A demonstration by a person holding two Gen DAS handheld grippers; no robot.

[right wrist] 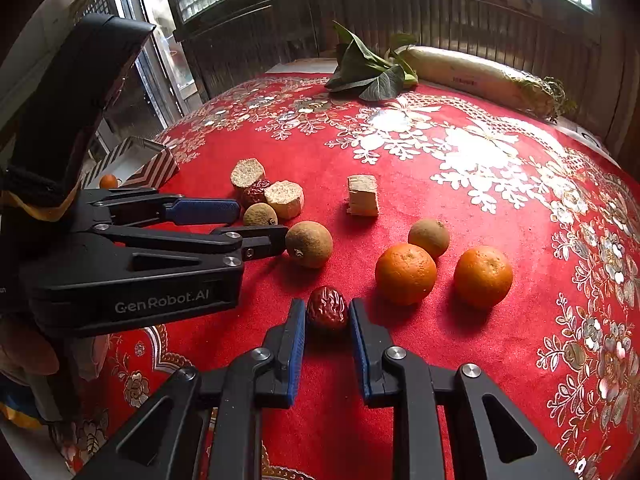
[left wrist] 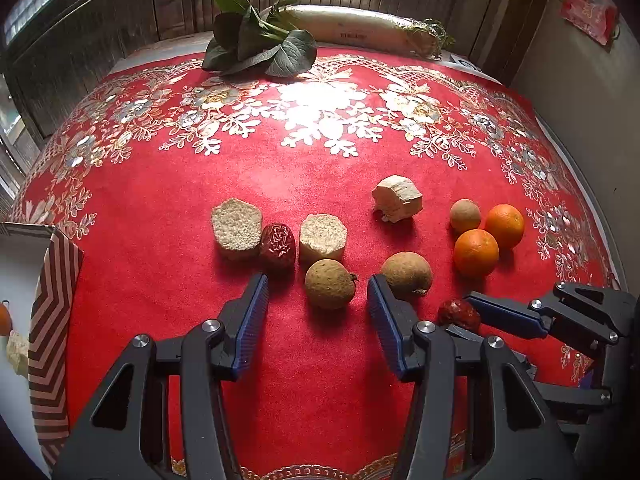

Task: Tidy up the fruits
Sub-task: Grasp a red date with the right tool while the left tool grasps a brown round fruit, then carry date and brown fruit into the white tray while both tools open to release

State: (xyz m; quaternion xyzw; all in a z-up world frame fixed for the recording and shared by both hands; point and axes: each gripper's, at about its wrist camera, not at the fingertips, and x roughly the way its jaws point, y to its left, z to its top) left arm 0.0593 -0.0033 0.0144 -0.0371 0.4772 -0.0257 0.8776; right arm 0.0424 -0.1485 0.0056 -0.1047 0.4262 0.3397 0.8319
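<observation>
My left gripper [left wrist: 318, 290] is open over the red cloth, with a brown longan [left wrist: 330, 284] between its fingertips and a second longan [left wrist: 407, 274] just outside its right finger. My right gripper [right wrist: 327, 312] has its jaws closed against a red date [right wrist: 327, 307], which also shows in the left wrist view [left wrist: 459, 314]. Two oranges [right wrist: 405, 274] [right wrist: 483, 277] and a third longan [right wrist: 429, 237] lie to the right. Another red date [left wrist: 278, 245] sits between two pale cut chunks [left wrist: 236, 229] [left wrist: 322, 237]. A pale block [left wrist: 397, 199] lies farther back.
A striped box [left wrist: 52, 320] at the table's left edge holds an orange [left wrist: 4, 320] and a pale chunk [left wrist: 18, 354]. Leafy greens [left wrist: 256, 40] and a white radish [left wrist: 360, 30] lie at the far edge. The red cloth [left wrist: 320, 152] has a shiny floral border.
</observation>
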